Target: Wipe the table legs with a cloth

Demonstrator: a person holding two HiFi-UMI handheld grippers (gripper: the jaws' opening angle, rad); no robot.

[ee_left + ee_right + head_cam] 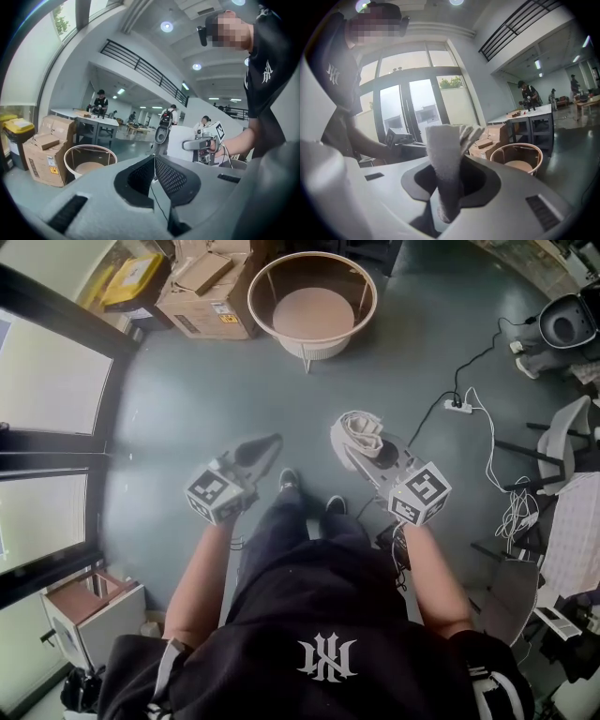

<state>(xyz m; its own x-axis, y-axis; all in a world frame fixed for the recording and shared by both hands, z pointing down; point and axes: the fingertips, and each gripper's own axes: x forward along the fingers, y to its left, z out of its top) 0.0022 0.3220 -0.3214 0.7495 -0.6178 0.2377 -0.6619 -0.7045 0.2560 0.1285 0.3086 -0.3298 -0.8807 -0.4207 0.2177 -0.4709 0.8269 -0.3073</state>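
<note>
A small round beige table [255, 298] with thin legs stands on the grey floor ahead of me; it also shows in the left gripper view [89, 148] and the right gripper view [516, 148]. My right gripper [364, 444] [449, 177] is shut on a folded white cloth [360, 430] [444, 150] that sticks up out of its jaws. My left gripper [265, 447] [153, 160] is shut with nothing in it. Both are held in front of my waist, well short of the table.
Cardboard boxes [202, 285] and a yellow bin [131, 277] sit left of the table. A power strip with cables [457, 406] and chairs [570, 437] lie at the right. Glass doors [47, 390] run along the left, with a small cabinet [94, 613] below.
</note>
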